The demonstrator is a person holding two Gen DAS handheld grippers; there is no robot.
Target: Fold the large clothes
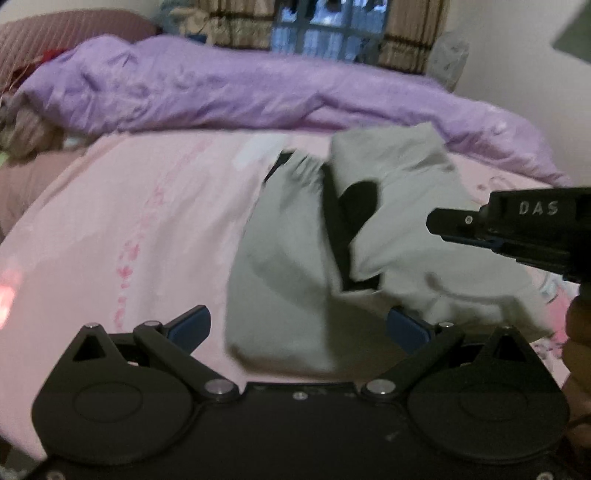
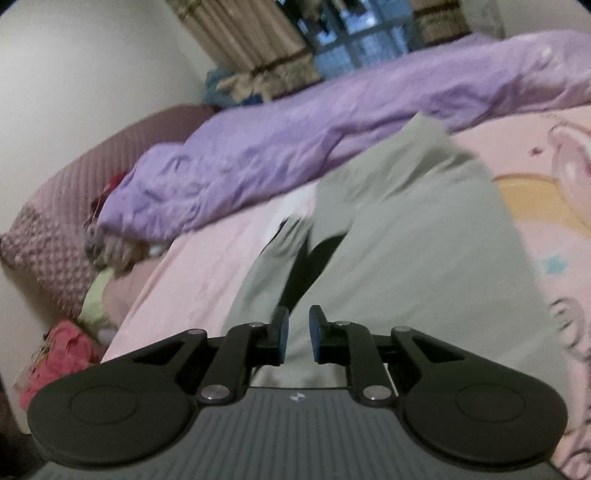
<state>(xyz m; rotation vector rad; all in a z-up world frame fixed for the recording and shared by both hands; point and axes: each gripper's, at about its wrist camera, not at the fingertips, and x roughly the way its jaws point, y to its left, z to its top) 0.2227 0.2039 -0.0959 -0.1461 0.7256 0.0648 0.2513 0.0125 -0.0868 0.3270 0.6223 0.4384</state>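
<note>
A large grey garment (image 1: 288, 240) with a black inner part lies crumpled and partly folded on the pink bed sheet (image 1: 129, 221). My left gripper (image 1: 299, 326) is wide open at the garment's near edge, its blue pads (image 1: 192, 325) apart on either side of the cloth and not pressing it. The right gripper (image 1: 432, 221) comes in from the right above the garment, with nothing in it. In the right wrist view the right gripper (image 2: 299, 332) hovers over the grey garment (image 2: 406, 240). A narrow gap shows between its blue pads (image 2: 282, 332), and no cloth is pinched there.
A rumpled purple duvet (image 1: 221, 88) runs along the far side of the bed below a curtained window (image 1: 325, 29). A padded headboard (image 2: 55, 221) and pillows are at the left, with a pink-red heap (image 2: 62, 354) beside the bed. A hand (image 1: 578, 332) holds the right gripper.
</note>
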